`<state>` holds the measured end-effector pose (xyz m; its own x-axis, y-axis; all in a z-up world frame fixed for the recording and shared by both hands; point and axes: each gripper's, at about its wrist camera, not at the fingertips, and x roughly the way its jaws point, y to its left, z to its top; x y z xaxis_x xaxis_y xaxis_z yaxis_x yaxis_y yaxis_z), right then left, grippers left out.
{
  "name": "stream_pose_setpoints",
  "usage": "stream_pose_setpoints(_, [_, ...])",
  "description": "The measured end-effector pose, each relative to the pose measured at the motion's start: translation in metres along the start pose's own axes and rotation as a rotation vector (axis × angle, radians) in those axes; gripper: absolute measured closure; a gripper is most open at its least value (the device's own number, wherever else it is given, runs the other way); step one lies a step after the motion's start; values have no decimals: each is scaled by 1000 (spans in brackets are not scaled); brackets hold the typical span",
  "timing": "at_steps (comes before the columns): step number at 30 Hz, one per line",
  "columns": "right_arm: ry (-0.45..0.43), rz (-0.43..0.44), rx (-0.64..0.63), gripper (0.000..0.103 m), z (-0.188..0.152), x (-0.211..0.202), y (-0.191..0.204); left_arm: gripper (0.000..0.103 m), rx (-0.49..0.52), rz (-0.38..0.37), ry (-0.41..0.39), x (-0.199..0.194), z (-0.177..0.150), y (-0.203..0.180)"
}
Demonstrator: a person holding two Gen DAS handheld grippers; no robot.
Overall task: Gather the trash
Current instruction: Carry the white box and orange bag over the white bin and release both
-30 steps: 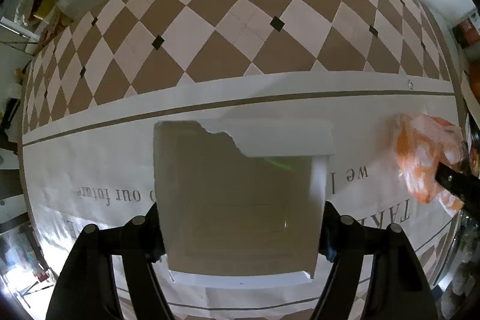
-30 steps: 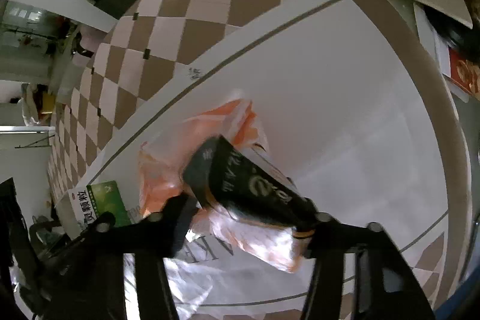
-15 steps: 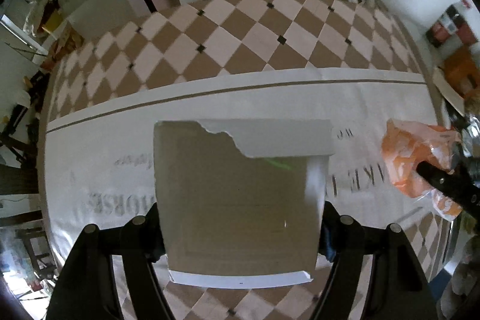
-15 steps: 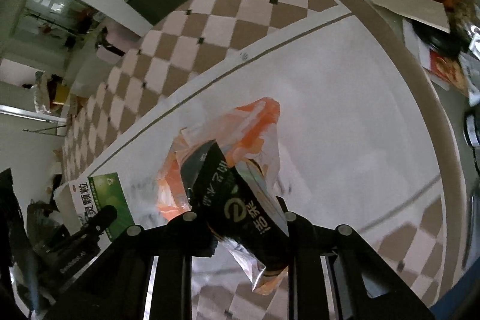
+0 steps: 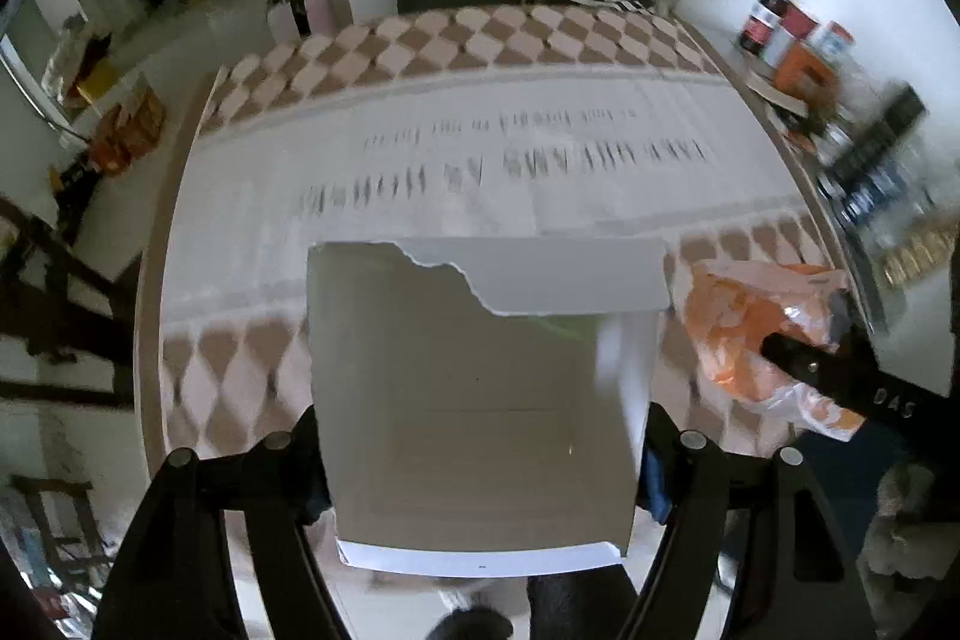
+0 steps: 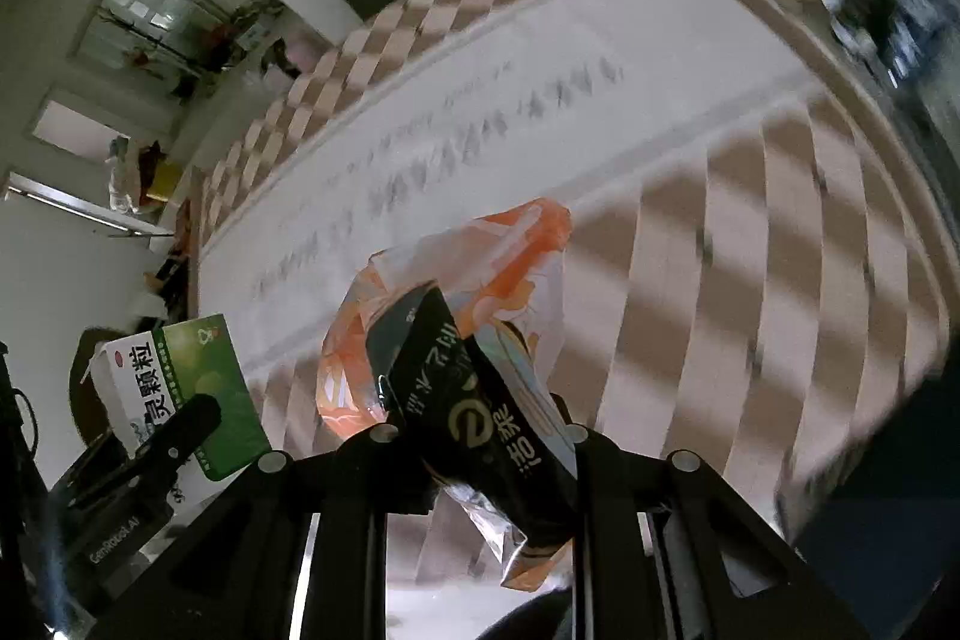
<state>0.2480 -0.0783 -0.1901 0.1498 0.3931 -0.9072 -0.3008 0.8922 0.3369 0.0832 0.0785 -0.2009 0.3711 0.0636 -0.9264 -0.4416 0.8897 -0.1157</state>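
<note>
Step in hand, by the look of it: carry-off phase. Both pieces of trash already picked up and held above the tabletop [image 5: 600, 148], no bin in either view.

Left hand-held gripper [image 5: 480, 436] clamped on the torn carton [image 5: 474, 400], fingers pressing its two side walls. Carton open end facing away from cam, ripped flap at far top edge, long axis running roughly along the fingers, fwd. Green printed face of same carton visible from right wrist view, lower left.

Right hand-held gripper [image 6: 480, 436] closed narrow on the snack wrappers [image 6: 474, 388]: dark packet w/ orange-white crinkled bag bunched behind. Dark packet's long axis on a diagonal, upper-left to lower-right, lower end hanging below the fingers toward cam, orange bag sticking out fwd.

Next, prob.: locate bin, bring both over it, release one at a time. Wrappers light & slippery, thin grip; could slide out if swung fast. Background blurred w/ motion, so detail beyond tabletop unclear.
</note>
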Motion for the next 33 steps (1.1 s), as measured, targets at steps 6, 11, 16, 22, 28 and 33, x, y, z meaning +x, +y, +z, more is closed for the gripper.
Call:
stream_pose_setpoints(6, [62,18,27,84,-131,-13,5,31,-31,-39,71,-17,-97,35])
stream_pose_setpoints(11, [197,18,69,84,-229,5,-18,31,-107,-20,193,10,-172,60])
stream_pose_setpoints(16, [349,-15,88,84,-295,62,-53,31,-198,18,318,78,-235,75])
stream_pose_setpoints(22, [468,-26,110,84,-333,185,-98,31,-322,15,406,199,-295,92])
stream_pose_setpoints(28, [512,-43,153,84,-359,317,-138,28,-406,-32,467,314,-331,105])
stream_pose_setpoints(33, [504,-39,238,84,-371,393,-164,27,-437,-79,495,379,-354,117])
